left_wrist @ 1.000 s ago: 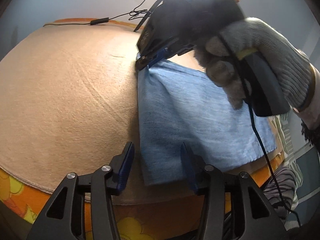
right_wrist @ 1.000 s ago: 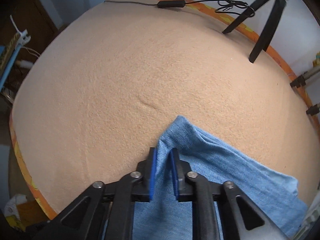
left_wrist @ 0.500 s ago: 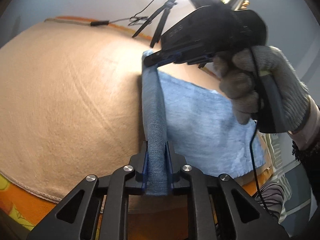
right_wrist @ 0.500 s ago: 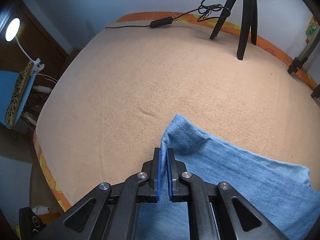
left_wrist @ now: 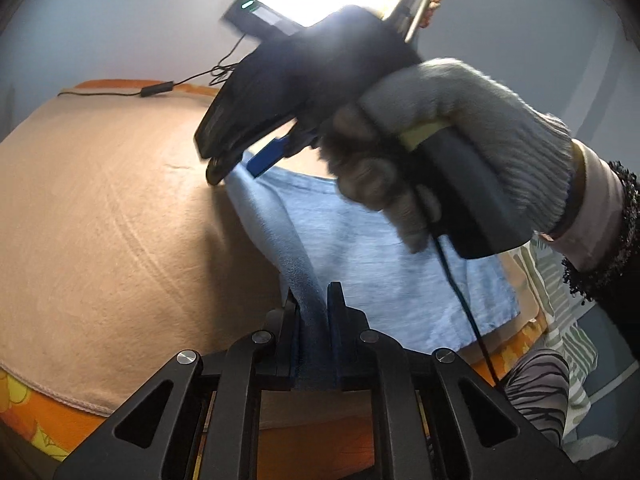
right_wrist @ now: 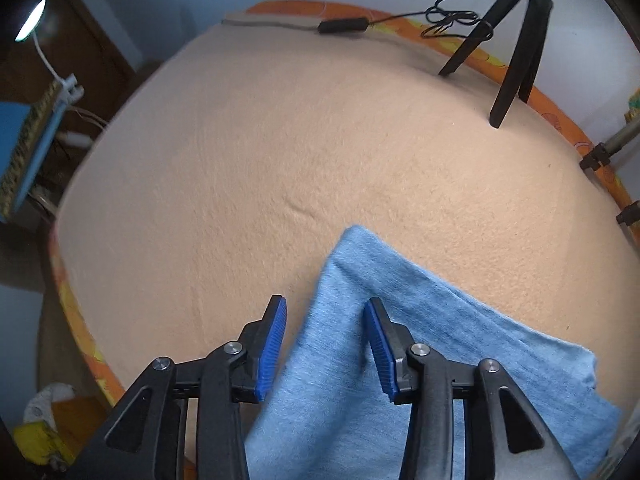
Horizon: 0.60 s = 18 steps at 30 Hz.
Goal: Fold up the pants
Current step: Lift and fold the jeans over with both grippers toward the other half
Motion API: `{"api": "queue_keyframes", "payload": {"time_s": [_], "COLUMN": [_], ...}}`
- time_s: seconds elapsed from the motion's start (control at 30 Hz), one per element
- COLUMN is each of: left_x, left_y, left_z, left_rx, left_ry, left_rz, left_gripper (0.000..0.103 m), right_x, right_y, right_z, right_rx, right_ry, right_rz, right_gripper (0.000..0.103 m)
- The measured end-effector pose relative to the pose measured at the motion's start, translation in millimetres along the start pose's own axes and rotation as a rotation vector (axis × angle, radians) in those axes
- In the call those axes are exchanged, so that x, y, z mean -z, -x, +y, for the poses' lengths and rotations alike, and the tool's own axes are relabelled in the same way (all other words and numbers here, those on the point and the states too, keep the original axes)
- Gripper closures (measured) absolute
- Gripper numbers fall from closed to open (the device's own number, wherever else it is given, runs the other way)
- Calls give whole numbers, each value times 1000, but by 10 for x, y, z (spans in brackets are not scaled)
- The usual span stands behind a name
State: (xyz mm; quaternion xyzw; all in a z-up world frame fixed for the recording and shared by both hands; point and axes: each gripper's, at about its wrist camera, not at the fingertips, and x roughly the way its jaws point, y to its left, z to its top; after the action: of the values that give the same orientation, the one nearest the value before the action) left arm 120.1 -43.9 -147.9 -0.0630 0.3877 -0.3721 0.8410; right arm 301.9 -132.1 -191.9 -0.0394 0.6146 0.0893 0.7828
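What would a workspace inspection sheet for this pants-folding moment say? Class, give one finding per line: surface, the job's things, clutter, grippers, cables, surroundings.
Surface: peach blanket over an orange patterned cover.
Job's things: blue pants lying folded at the near right, one edge lifted.
Clutter: nothing seen on the blanket besides a black tripod at the far edge.
Grippers: left gripper shut on the pants' edge; right gripper has just been opening, cloth between its jaws but not pressed.
Cables: a black cable with an inline box at the far edge.
Surroundings: pale wall, a clip lamp at left.
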Motion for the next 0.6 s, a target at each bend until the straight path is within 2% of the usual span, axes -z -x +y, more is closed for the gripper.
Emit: {"api": "queue_keyframes", "payload": {"time_s": [0.07, 0.1, 0.2, 0.3, 0.53, 0.6], "left_x": [-25, -35, -78, -110, -190, -205], "left_y": [8, 10, 23, 38, 15, 19], "left_z": [-33, -46, -111, -212, -654, -792], "left_rx": [10, 15, 38, 54, 86, 109], "left_ry": [-7, -10, -21, -47, -148, -178], "left_rz": [2, 3, 4, 4, 21, 20], "left_gripper": [93, 93, 93, 93, 93, 96], "right_x": [20, 34, 74, 130, 442, 551], "right_y": [-27, -6, 128, 323, 764, 859], "right_z": [21, 8, -101, -252, -725, -906], "right_rx": [32, 23, -18, -50, -128, -152], "right_ry": [11, 7, -27, -68, -185, -223], "right_rz": [6, -3, -44, -96, -215, -246], "right_gripper": [75, 82, 93, 98, 99, 99]}}
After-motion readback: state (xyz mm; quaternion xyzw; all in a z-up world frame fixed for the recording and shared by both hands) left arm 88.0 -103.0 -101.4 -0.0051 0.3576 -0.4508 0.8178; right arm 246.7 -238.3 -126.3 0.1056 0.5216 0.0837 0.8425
